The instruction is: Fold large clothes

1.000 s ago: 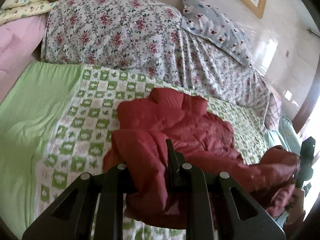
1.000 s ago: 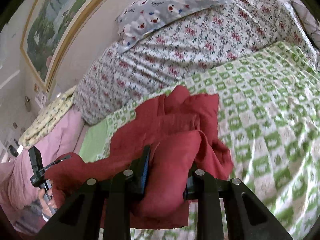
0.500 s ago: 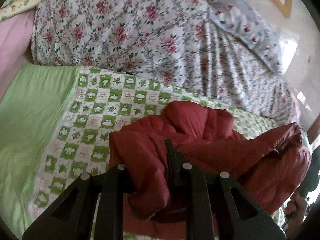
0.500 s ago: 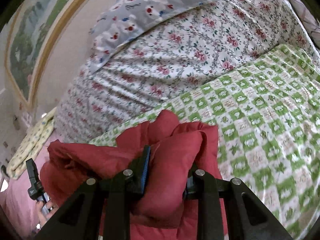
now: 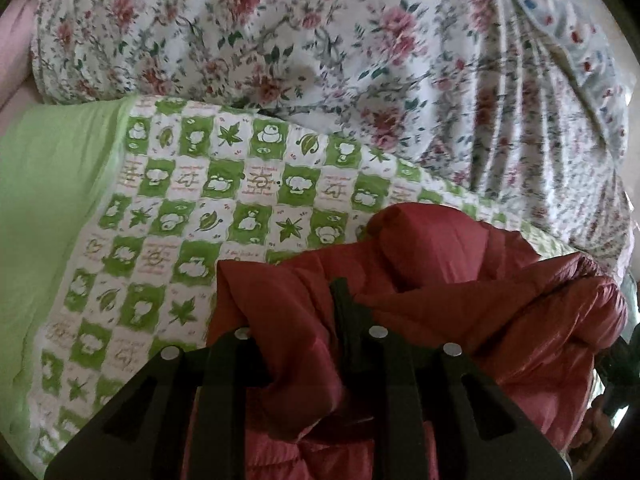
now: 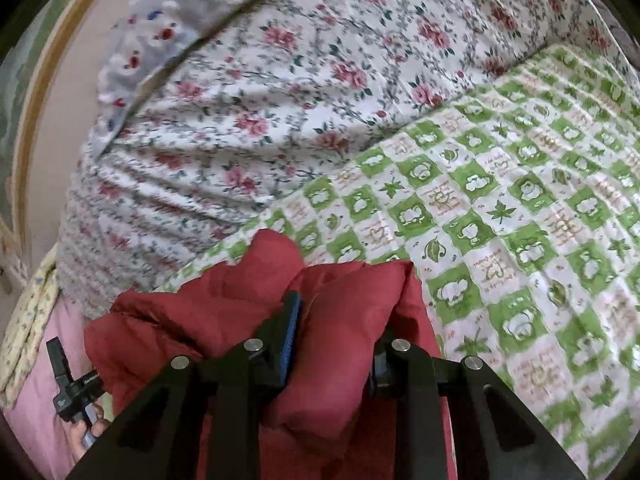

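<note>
A red puffy jacket (image 5: pixel 460 280) lies bunched on the green-and-white checked bed cover (image 5: pixel 192 200). My left gripper (image 5: pixel 296 320) is shut on a thick fold of the jacket at its left end. My right gripper (image 6: pixel 336 320) is shut on another fold of the same jacket (image 6: pixel 224 312) at its right end. Both hold the jacket close to the far part of the bed, just in front of the floral quilt (image 5: pixel 280 40). The jacket's lower part is hidden under the grippers.
A big floral quilt (image 6: pixel 280 92) is piled across the head of the bed with a grey printed pillow (image 6: pixel 168 32) on top. A plain green sheet (image 5: pixel 48 184) and pink bedding (image 6: pixel 36 408) lie at the left. A framed picture (image 6: pixel 24 120) hangs on the wall.
Both grippers have carried the red jacket forward toward the floral quilt, which now looms much larger. The two held ends have come closer together.
</note>
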Available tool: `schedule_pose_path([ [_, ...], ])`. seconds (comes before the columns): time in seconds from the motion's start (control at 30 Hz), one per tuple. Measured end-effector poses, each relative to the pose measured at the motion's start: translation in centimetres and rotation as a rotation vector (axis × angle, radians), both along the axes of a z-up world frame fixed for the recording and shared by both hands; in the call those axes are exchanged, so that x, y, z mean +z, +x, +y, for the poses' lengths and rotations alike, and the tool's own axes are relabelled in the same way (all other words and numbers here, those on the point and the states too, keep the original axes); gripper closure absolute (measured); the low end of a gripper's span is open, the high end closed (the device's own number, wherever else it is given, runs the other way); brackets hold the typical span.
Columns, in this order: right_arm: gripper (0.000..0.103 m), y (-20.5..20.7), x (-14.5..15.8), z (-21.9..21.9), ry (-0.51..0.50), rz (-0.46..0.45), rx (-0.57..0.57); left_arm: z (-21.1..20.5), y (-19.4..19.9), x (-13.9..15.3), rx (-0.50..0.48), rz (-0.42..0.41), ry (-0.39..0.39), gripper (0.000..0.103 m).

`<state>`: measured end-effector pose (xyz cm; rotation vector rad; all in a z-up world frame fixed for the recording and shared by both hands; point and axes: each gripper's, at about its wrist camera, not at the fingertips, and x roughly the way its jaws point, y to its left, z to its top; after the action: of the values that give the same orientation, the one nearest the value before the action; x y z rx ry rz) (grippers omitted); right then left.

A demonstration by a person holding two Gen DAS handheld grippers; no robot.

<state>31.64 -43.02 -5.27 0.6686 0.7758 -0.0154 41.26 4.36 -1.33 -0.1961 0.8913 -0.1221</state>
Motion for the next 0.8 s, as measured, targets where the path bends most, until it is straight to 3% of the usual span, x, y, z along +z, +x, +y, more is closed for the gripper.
schedule_pose_path([
  [0.2,0.077,2.1,-3.2,-0.1,0.003,0.019,-0.018,0.0,2.5,-1.8,0.018,0.038,-0.024,0.081],
  [0.37,0.077,3.2,-4.4,-0.4,0.019,0.044,-0.036,0.4,2.8,-1.4,0.023,0.04,-0.048,0.08],
  [0.5,0.077,3.4,-4.4,-0.2,0.001,0.051,-0.034,1.1,1.2,-0.1,0.009,0.009,-0.071,0.075],
  [0.63,0.077,3.5,-4.4,-0.2,-0.007,0.055,-0.036,2.3,-1.8,2.1,0.013,-0.049,-0.064,0.057],
  [0.8,0.077,3.9,-4.4,-0.2,-0.017,0.067,-0.041,2.7,-5.8,4.6,-0.023,-0.12,-0.065,0.056],
])
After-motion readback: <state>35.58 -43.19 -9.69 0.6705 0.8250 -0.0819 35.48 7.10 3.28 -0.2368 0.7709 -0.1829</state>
